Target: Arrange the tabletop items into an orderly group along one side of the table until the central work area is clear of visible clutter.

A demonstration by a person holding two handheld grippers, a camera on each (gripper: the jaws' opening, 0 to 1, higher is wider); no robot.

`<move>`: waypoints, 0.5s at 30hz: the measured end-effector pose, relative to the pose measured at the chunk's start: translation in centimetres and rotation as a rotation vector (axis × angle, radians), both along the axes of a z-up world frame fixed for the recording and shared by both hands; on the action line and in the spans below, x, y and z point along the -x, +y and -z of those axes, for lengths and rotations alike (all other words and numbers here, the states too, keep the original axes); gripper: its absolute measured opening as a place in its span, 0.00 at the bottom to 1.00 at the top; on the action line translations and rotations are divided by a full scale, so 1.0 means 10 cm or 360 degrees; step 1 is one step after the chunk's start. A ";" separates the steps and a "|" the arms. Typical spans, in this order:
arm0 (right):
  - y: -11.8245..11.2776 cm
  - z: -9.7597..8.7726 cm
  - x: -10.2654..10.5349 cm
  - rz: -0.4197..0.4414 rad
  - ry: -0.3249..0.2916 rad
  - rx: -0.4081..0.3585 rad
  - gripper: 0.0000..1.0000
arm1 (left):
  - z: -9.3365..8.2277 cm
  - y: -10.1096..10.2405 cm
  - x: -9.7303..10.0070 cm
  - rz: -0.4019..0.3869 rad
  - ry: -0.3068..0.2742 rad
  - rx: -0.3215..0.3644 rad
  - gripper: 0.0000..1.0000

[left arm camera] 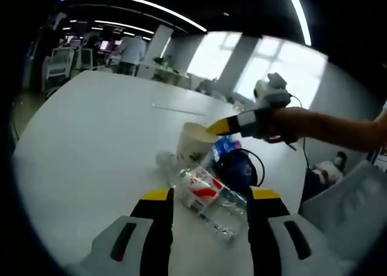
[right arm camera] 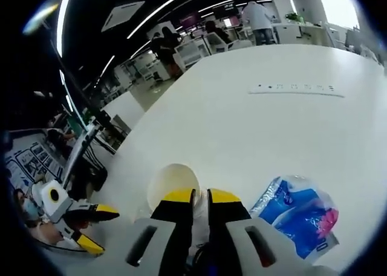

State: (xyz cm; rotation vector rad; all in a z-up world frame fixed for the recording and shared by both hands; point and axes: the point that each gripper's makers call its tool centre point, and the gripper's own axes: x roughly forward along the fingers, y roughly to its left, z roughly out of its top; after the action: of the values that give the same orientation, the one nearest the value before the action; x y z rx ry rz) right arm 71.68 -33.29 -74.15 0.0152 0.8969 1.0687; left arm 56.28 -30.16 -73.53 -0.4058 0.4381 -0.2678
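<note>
A clear water bottle with a red and white label lies on the white table, between the wide-apart jaws of my left gripper, which is open. Behind it stands a cream paper cup. My right gripper comes in from the right and meets the cup's rim. In the right gripper view, my right gripper is shut on the rim of the paper cup, one jaw inside it. A blue tissue packet lies to its right. The left gripper shows at lower left.
A dark round object with a black cable and the blue packet lie beside the cup. A flat power strip sits farther out on the table. Desks, chairs and people fill the room beyond; a grey chair stands close by.
</note>
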 end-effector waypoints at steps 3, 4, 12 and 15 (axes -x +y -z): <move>0.01 -0.01 -0.01 0.0002 -0.0006 -0.0005 0.06 | 0.00 0.01 0.00 -0.0005 -0.0002 0.0001 0.45; 0.01 -0.02 -0.02 0.0007 -0.0010 -0.0012 0.06 | -0.01 0.01 0.00 -0.0007 -0.0004 0.0003 0.45; 0.02 -0.09 -0.04 0.0025 -0.0030 -0.0040 0.09 | -0.03 0.02 0.00 -0.0017 -0.0012 0.0007 0.46; 0.01 -0.11 -0.05 0.0034 -0.0047 -0.0049 0.10 | -0.03 0.03 0.01 -0.0019 -0.0012 0.0010 0.47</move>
State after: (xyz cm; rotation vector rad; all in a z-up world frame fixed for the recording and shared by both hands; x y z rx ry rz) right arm 72.15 -33.18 -73.07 0.0344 0.8522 1.0600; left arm 56.16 -29.88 -73.22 -0.4135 0.4273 -0.2589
